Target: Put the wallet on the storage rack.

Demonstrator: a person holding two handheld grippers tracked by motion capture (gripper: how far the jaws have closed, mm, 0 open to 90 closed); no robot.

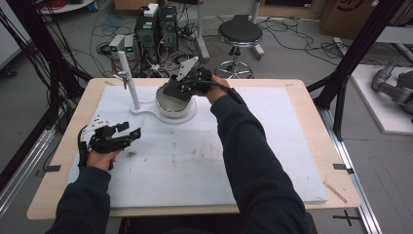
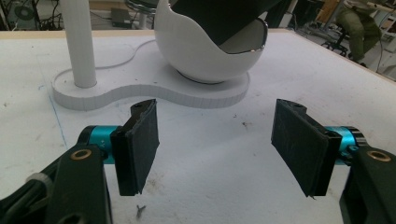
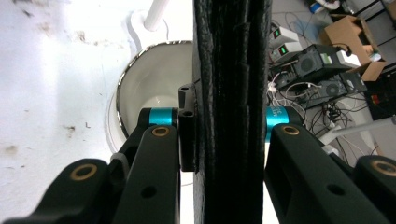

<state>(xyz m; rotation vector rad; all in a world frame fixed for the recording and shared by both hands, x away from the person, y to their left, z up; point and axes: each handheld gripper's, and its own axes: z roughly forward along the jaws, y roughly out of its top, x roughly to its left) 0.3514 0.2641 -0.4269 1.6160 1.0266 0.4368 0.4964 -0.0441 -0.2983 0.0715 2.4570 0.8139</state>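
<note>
From my remote station I record the table, a wooden top carrying a white mat that bears dark smudges near its middle. At the far side of the mat lies a flat white base; on one end of it a white post stands upright, and on the other end a white bowl sits with a shiny rim. The right tool is above the bowl, at its opening, with my right arm reaching forward across the mat. Its jaws are closed on a black sponge, a thick, rough-surfaced block gripped on both sides; in the right gripper view the sponge stands between the jaws with the bowl's interior directly behind it, and in the left gripper view its dark bulk covers the bowl's mouth. Whether the sponge touches the bowl's inside I cannot tell. The left tool is held low over the near left part of the mat, well apart from the base, pointing toward the bowl. Its jaws stand apart with nothing between them.
</note>
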